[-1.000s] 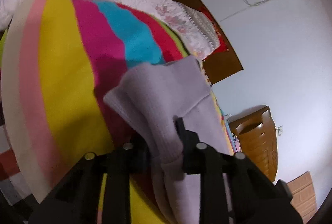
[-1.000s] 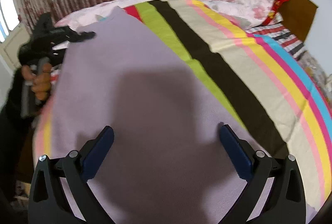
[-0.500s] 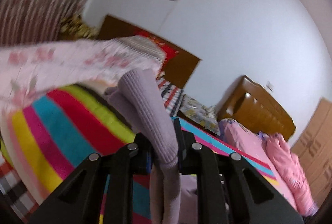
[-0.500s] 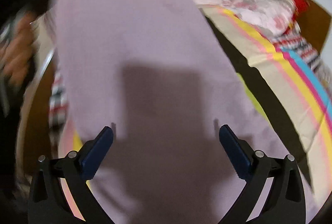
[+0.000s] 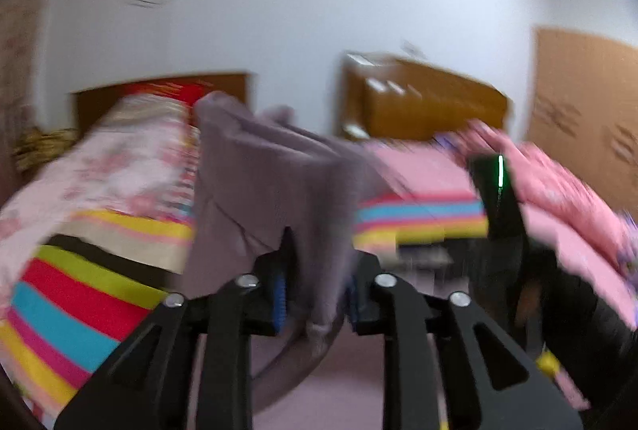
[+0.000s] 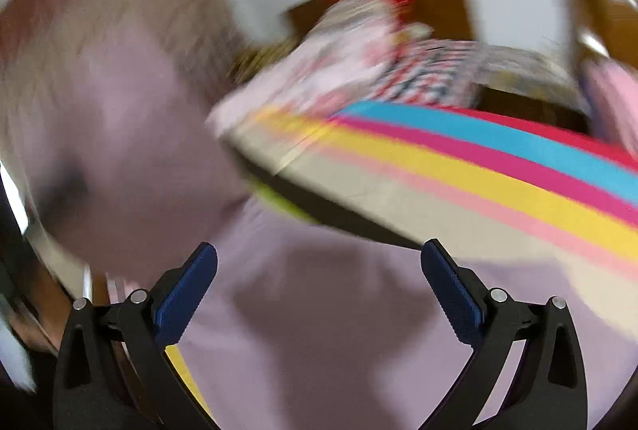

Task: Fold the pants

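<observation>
The left gripper point(image 5: 317, 284) pinches the purple pants point(image 5: 271, 190) and holds them up over the bed.

Its two fingers are pressed onto a fold of the soft cloth, and the pants stand up in front of them in a bunched shape, above the striped blanket point(image 5: 83, 294). The right gripper point(image 6: 319, 284) has its fingers spread wide with nothing between them. Under it, more of the pants point(image 6: 319, 330) lie flat on the near edge of the striped blanket point(image 6: 478, 182), and part of them rises up on the left side. A flowery pillow point(image 5: 119, 166) sits at the far end of the bed. Both pictures are blurry.
</observation>
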Demonstrator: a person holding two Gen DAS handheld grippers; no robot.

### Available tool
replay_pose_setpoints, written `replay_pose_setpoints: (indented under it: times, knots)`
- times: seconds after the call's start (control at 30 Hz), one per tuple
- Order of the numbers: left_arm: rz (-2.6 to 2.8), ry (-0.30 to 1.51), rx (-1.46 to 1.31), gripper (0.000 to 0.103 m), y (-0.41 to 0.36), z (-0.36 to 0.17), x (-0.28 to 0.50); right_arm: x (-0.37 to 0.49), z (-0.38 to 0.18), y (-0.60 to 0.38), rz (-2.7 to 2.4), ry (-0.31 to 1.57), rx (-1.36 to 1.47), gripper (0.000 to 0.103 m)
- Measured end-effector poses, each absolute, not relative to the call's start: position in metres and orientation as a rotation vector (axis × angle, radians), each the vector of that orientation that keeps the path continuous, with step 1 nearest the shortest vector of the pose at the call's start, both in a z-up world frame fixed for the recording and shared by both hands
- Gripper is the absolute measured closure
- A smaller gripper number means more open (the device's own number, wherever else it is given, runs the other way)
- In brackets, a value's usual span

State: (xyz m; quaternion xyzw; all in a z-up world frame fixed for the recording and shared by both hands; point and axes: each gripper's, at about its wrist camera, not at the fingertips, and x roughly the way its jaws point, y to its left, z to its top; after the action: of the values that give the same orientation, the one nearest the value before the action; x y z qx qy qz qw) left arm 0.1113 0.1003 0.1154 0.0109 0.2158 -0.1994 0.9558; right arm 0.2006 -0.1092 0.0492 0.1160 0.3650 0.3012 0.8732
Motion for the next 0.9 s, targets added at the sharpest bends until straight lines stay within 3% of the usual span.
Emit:
replay_pose_setpoints:
  times: [0.03,0.07,0.17,0.27,0.37,0.4,0.47,0.63,0.9]
  knots:
    - [-0.463,0.500,0.085,0.043,0.069,0.093,0.113,0.193,0.048,-0.140,0.590,0.755,0.312,0.005]
    - [-0.483,0.557,0.191,0.025,0.037,0.067,0.112,0.186,0.045,-0.161,0.562,0.752,0.361,0.005]
    - [-0.507,0.634,0.379,0.025,-0.008,0.019,0.100,0.166,0.031,-0.205,0.511,0.766,0.464,0.005]
    - [-0.590,0.603,0.249,0.025,0.011,0.023,0.076,0.142,0.017,-0.220,0.517,0.790,0.506,0.005]
    - [-0.508,0.540,0.077,0.009,0.069,0.039,0.065,0.130,-0.001,-0.212,0.582,0.847,0.549,0.008]
    - [-0.435,0.536,0.037,0.009,0.093,0.040,0.064,0.126,-0.008,-0.204,0.620,0.878,0.560,0.017]
    - [-0.317,0.548,-0.009,0.009,0.131,0.039,0.068,0.120,-0.012,-0.189,0.671,0.928,0.541,0.023]
    - [-0.103,0.570,-0.081,0.009,0.199,0.020,0.070,0.118,-0.025,-0.132,0.756,1.089,0.414,0.028]
    - [-0.072,0.571,-0.155,0.009,0.224,-0.005,0.063,0.120,-0.024,-0.091,0.765,1.209,0.225,0.027]
